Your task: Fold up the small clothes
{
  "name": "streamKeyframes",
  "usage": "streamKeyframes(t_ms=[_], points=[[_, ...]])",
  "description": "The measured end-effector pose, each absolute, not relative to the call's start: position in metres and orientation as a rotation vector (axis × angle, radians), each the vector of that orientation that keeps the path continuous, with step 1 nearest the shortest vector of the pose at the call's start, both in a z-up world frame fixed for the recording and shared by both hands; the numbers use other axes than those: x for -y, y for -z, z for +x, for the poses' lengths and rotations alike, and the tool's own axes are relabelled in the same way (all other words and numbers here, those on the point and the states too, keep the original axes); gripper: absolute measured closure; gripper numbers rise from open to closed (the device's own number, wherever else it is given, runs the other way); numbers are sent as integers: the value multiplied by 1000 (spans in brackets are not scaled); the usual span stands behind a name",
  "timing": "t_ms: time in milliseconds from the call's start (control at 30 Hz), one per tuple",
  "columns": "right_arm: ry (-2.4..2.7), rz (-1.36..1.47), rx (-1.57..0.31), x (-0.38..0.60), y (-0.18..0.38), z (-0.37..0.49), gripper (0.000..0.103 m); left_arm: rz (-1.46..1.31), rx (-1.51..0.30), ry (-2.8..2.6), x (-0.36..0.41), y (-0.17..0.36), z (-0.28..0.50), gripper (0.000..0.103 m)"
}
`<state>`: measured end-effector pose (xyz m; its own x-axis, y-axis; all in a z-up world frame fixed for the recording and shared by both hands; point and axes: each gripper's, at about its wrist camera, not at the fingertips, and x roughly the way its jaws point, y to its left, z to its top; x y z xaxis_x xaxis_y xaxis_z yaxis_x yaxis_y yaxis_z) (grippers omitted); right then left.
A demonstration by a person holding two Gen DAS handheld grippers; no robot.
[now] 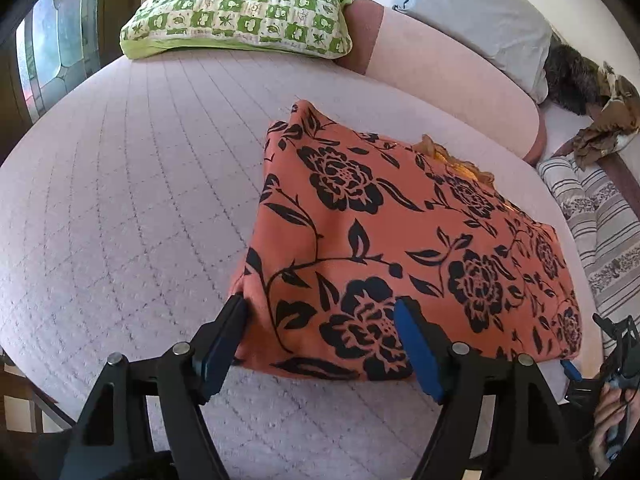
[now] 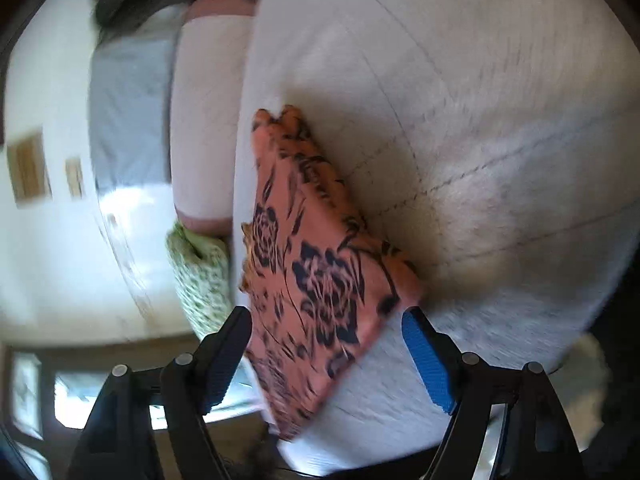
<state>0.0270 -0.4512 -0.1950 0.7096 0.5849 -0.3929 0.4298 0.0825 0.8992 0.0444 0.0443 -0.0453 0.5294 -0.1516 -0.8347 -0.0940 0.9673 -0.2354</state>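
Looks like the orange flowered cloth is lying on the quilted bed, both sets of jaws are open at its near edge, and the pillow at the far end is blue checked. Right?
Not quite: the pillow at the far end is green checked, not blue, as the left wrist view shows. The rest holds: the orange flowered cloth lies on the quilted bed, and the left gripper and right gripper both have open jaws at its near edge.

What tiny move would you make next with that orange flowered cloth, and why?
Probably close the left tool on the near edge of the orange black-flowered cloth: its jaws stand open astride that edge, gripping nothing, and the cloth lies flat on the quilted pale bedspread.
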Motion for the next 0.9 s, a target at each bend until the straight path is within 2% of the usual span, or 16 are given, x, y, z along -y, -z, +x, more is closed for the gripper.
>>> streamKeyframes(t_ms=[33, 100, 133, 233, 300, 333, 367, 400, 433, 467, 500, 533, 700, 767, 833, 900], points=[[-123, 1556, -849, 452, 195, 28, 25, -262, -1026, 30, -44, 51, 54, 27], [-46, 1414, -856, 453, 178, 30, 70, -249, -1061, 12, -45, 64, 64, 27], [-14, 1355, -848, 463, 165, 25, 89, -234, -1054, 12, -42, 67, 65, 27], [-38, 1075, -807, 459, 115, 26, 89, -120, -1045, 6, -29, 69, 61, 27], [-25, 889, -830, 443, 104, 30, 89, -62, -1013, -21, -24, 71, 58, 27], [10, 867, -859, 443, 114, 31, 89, -63, -1014, -21, -25, 70, 58, 27], [46, 887, -902, 447, 130, 31, 82, -81, -1018, -21, -27, 69, 58, 27], [42, 1028, -948, 457, 155, 30, 75, -98, -1024, -18, -30, 68, 58, 27], [32, 1140, -904, 465, 160, 22, 73, -109, -1029, -13, -31, 67, 59, 27], [32, 1170, -884, 472, 156, 18, 56, -130, -1031, -6, -35, 63, 57, 27], [44, 1137, -851, 475, 144, 15, 45, -150, -1030, -3, -36, 62, 58, 27], [59, 1093, -802, 478, 130, 10, 38, -178, -1027, -2, -38, 59, 59, 27], [-73, 960, -717, 466, 71, 15, 38, -241, -918, 1, -47, 26, 50, 27], [-156, 897, -722, 448, 57, 23, 34, -241, -898, 12, -46, 22, 48, 27], [-251, 856, -741, 420, 59, 47, 27, -213, -946, -8, -46, 33, 52, 27], [-238, 835, -852, 412, 88, 60, 22, -194, -1126, -108, -56, 67, 60, 27]])
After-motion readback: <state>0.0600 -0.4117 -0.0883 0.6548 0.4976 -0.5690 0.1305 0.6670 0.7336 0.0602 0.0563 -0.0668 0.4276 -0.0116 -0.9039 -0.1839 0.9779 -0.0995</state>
